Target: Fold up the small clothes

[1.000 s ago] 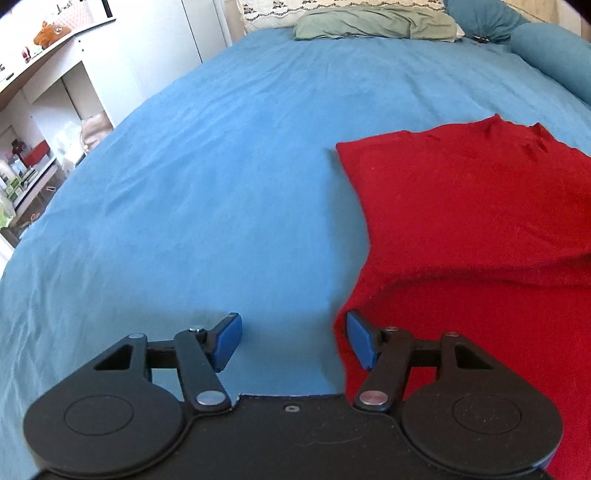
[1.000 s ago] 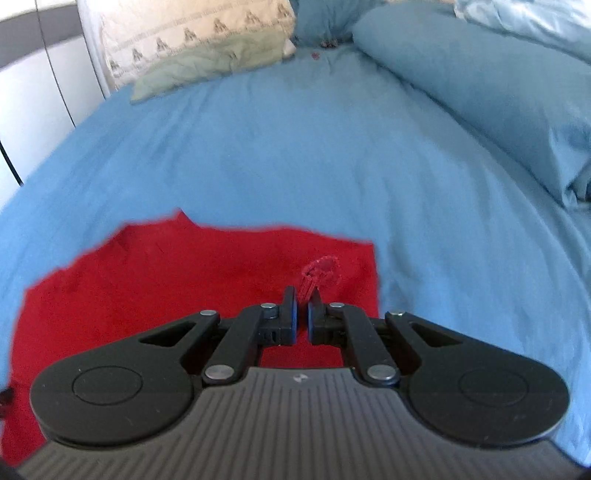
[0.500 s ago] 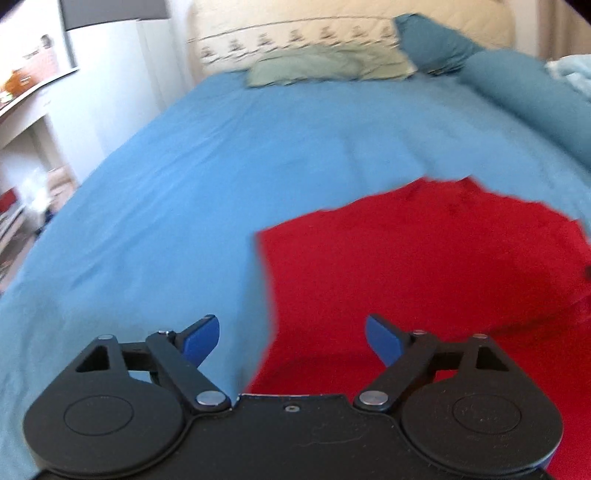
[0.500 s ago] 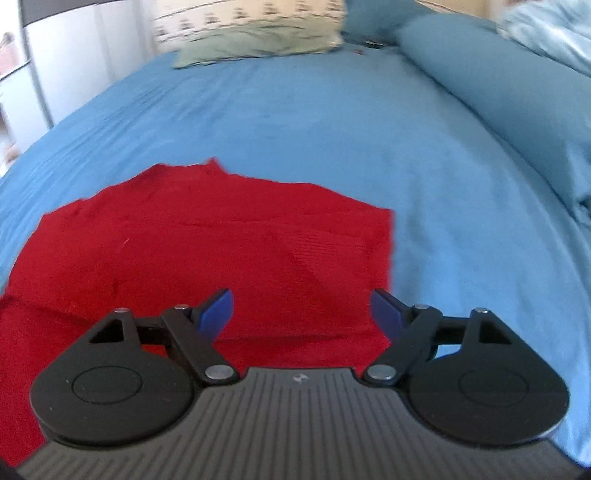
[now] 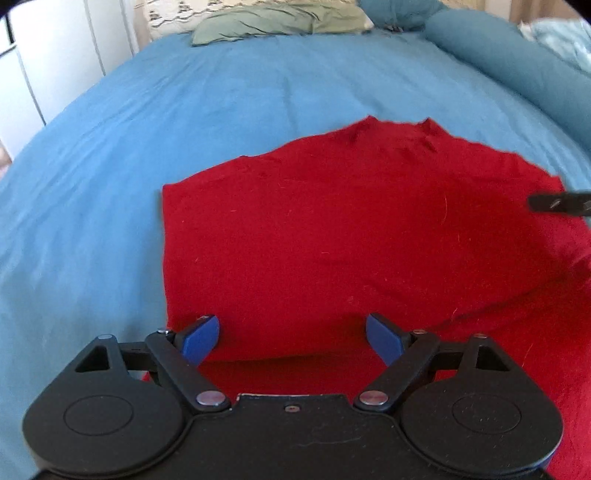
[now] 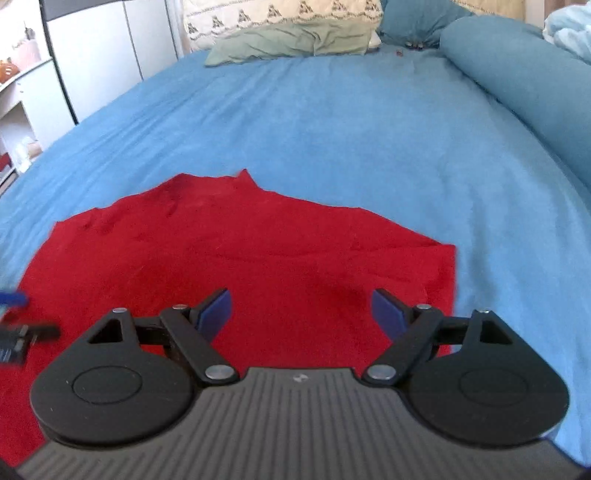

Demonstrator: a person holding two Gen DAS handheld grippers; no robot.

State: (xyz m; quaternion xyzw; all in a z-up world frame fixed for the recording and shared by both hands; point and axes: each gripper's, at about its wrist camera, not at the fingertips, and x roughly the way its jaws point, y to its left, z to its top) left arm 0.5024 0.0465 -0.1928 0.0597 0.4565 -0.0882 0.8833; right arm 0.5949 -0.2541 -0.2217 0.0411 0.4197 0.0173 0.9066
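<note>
On blue bedspread (image 5: 258, 92): red garment (image 5: 351, 236) lying flat, near portion doubled over, with left gripper (image 5: 291, 338) and right gripper (image 6: 301, 314) above its near edge, blue pads spread wide, holding nothing; green pillow (image 6: 295, 44) beyond.

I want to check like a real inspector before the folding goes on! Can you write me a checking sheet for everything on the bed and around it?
Surface: blue bed sheet, smooth, lightly creased.
Job's things: red knit garment lying flat on the sheet, bottom part folded up over itself; fold edge near the left gripper.
Clutter: nothing seen on the sheet near the garment.
Grippers: left gripper open, empty, over the garment's left side; right gripper open, empty, over its right side.
Cables: nothing seen.
Surroundings: sage green pillow and patterned cream pillow at the head, rolled teal duvet along the right, white cupboard on the left.
</note>
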